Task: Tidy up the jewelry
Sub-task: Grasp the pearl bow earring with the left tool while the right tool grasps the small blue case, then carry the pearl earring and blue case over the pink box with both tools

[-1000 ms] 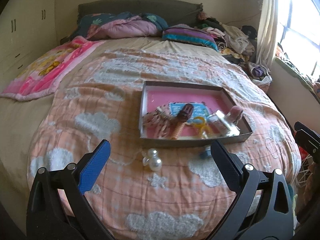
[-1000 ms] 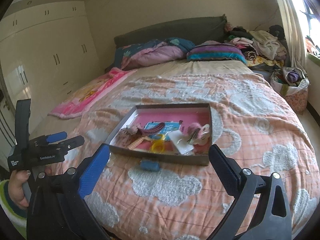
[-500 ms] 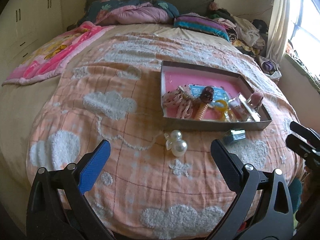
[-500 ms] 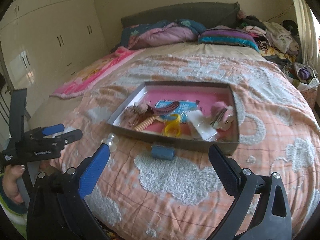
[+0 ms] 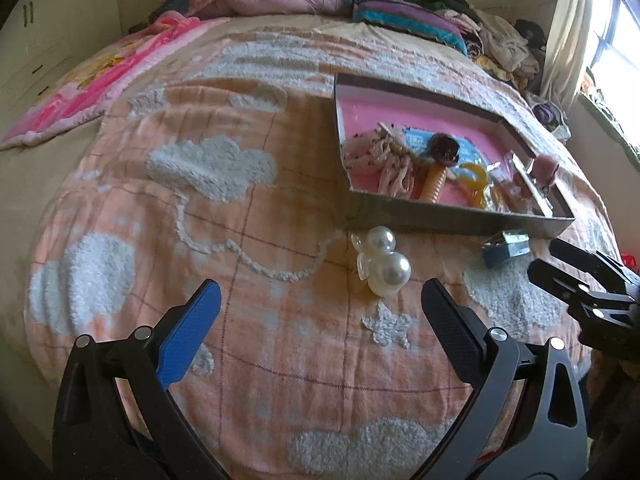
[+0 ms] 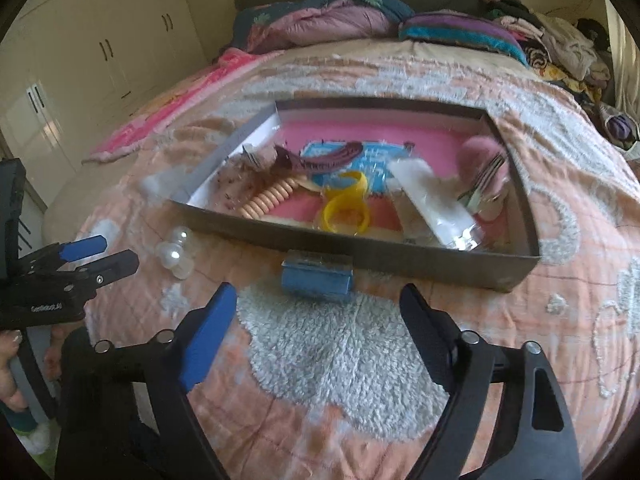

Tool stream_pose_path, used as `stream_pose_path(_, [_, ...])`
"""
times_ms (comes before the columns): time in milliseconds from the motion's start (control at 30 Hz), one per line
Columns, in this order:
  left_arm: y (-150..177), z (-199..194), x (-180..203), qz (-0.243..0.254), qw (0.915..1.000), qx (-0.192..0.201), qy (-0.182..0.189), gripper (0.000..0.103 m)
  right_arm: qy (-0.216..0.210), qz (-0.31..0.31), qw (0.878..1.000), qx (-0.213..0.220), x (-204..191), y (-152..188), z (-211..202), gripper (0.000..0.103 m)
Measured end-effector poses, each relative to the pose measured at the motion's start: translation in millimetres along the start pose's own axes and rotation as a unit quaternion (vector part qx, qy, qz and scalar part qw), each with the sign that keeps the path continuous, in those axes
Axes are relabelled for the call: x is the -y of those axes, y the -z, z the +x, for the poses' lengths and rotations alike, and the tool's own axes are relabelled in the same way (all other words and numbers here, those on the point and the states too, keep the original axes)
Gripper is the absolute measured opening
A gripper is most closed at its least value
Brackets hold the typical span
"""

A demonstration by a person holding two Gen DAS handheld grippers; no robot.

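A shallow grey box with a pink floor (image 5: 460,224) (image 6: 400,254) lies on the peach cloud bedspread and holds hair ties, a yellow ring (image 6: 346,212), a coil tie and a clear packet. A pearl hair clip (image 5: 382,264) (image 6: 176,250) lies on the spread in front of the box's left corner. A small blue clip (image 5: 504,248) (image 6: 318,276) lies against the box's front wall. My left gripper (image 5: 320,320) is open and empty, just short of the pearl clip. My right gripper (image 6: 318,320) is open and empty, just short of the blue clip.
Pillows and a folded quilt (image 6: 320,20) lie at the head of the bed. A pink blanket (image 5: 80,92) lies at the left edge. A heap of clothes (image 6: 568,52) sits at the far right. White wardrobes (image 6: 80,60) stand on the left.
Both grippers have moved forward and down towards the bed. The pearl clip and the blue clip now sit close in front of the open fingers.
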State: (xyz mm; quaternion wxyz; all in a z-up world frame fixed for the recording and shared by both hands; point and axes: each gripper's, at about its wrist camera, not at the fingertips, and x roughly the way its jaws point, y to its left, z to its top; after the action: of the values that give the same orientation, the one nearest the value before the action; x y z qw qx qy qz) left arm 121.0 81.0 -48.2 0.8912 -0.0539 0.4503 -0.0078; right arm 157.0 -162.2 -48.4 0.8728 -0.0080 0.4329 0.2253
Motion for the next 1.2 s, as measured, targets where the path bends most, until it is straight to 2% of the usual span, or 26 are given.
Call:
stream_pose_path(167, [0, 14, 6, 0.003, 0.9999, -0.013, 0.007, 0.094, 0.001, -0.003, 1.0, -0.016, -1, -3, 25, 0.057])
stream_pose_path(233, [-1, 20, 9, 0.006, 0.9998, -0.017, 0.01, 0.094, 0.0, 0.001, 1.0, -0.018, 0, -4, 33, 0.044])
stream_pose_path(300, [-2, 27, 13, 0.007, 0.9997, -0.02, 0.012, 0.091, -0.003, 0.006, 1.0, -0.014, 2, -4, 36, 0.045])
stream_pose_path(433, [-4, 40, 21, 0.001, 0.9994, -0.028, 0.019, 0.075, -0.008, -0.003, 1.0, -0.011, 3, -3, 27, 0.044])
stream_pose_path(533, [-4, 48, 28, 0.01, 0.9995, -0.027, 0.011, 0.06, -0.011, -0.002, 1.0, -0.003, 5, -1, 14, 0.044])
stream_pose_path(600, [-5, 48, 30, 0.011, 0.9996, -0.022, 0.015, 0.029, -0.014, 0.0, 1.0, 0.0, 7, 2, 5, 0.044])
stream_pose_path(733, [-6, 41, 35, 0.019, 0.9996, -0.017, 0.013, 0.028, -0.017, 0.003, 1.0, 0.011, 11, 8, -15, 0.044])
stream_pose_path(833, [-7, 27, 36, 0.009, 0.9992, -0.013, 0.037, 0.028, -0.022, 0.009, 1.0, 0.019, 16, 12, -30, 0.044])
stream_pose_path(1200, [-27, -30, 75, 0.043, 0.9961, 0.046, 0.061, 0.028, -0.015, 0.021, 0.996, 0.08, 37, 13, -91, 0.044])
